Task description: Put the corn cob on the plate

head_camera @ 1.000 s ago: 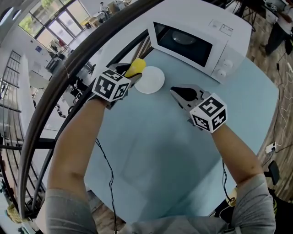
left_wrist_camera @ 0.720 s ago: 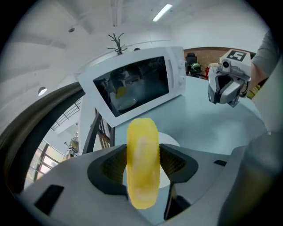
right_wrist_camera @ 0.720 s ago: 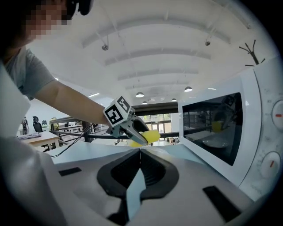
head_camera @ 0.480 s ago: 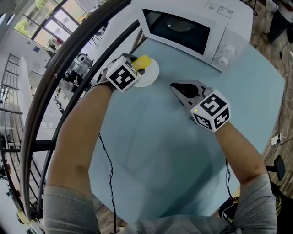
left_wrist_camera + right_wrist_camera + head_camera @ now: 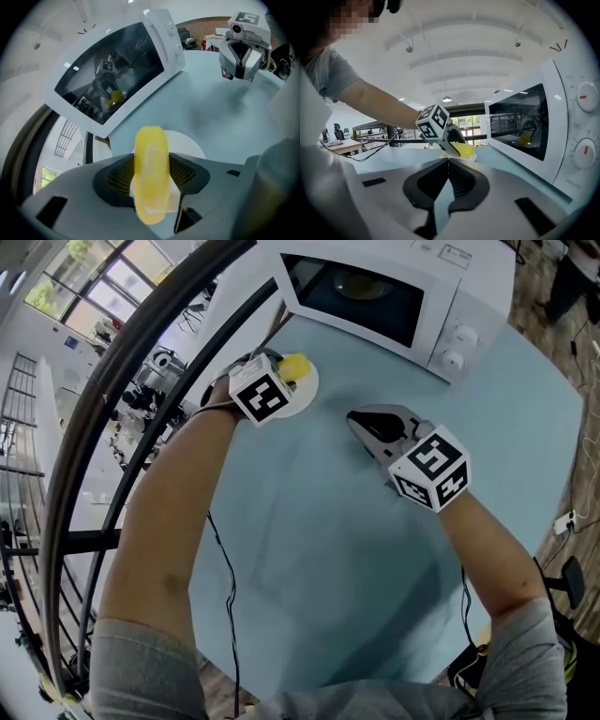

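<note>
My left tongs [image 5: 151,180] grasp the yellow corn cob [image 5: 150,140] over the white plate [image 5: 191,146] on the pale blue tabletop [image 5: 328,549]. My right tongs [image 5: 448,161] are clenched and empty. A white microwave [image 5: 375,296] stands close behind the plate, its print too small to read.

Left hand-held gripper [image 5: 284,372] rolled; lowered corn cob [image 5: 151,180] toward plate [image 5: 189,143]

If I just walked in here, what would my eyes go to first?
The bright yellow corn cob jumps out first. It is squeezed between the fingers of the left gripper, right above the white plate at the table's far-left side. Behind it stands a big white microwave, and the right gripper hangs empty, fingers together, over the pale blue table.
</note>
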Motion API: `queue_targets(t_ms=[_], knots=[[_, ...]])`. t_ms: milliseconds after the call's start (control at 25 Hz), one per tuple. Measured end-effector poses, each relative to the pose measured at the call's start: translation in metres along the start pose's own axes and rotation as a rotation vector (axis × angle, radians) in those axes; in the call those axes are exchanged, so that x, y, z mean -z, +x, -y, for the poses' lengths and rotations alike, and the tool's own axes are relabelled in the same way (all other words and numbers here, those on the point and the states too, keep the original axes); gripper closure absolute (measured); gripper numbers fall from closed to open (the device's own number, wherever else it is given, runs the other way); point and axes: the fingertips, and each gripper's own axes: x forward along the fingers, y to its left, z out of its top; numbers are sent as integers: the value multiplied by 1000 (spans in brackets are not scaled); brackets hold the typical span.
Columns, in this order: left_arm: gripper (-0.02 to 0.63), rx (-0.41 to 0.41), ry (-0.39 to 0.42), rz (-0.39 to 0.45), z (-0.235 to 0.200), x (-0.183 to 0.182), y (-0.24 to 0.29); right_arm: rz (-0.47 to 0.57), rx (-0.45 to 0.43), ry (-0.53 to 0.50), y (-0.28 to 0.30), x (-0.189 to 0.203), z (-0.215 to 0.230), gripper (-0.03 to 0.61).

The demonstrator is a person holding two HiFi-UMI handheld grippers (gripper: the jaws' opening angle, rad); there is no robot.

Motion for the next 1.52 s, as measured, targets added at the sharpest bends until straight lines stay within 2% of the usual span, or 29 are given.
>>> queue_targets(t_ms=[120,280,480,720,1040,1360,1520], knots=[[373,5,36,-6,8,-5,7,0,-2,4,-1,2,-1,561],[373,1,25,29,12,-18,9,-4,-3,10,1,6,-2,561],[373,-20,51,41,16,-20,9,-5,-8,13,1,7,-6,561],[353,-27,24,37,21,-15,10,-9,-2,8,-3,4,-7,561],[305,-36,-39,44,15,-9,-1,-13,2,14,-9,-2,-11,561],[291,-22,-137,108,15,-11,-31,-26,22,11,-25,-18,-17,561],[293,-34,-206,175,14,-12,-66,-37,39,11,-38,-30,-27,561]])
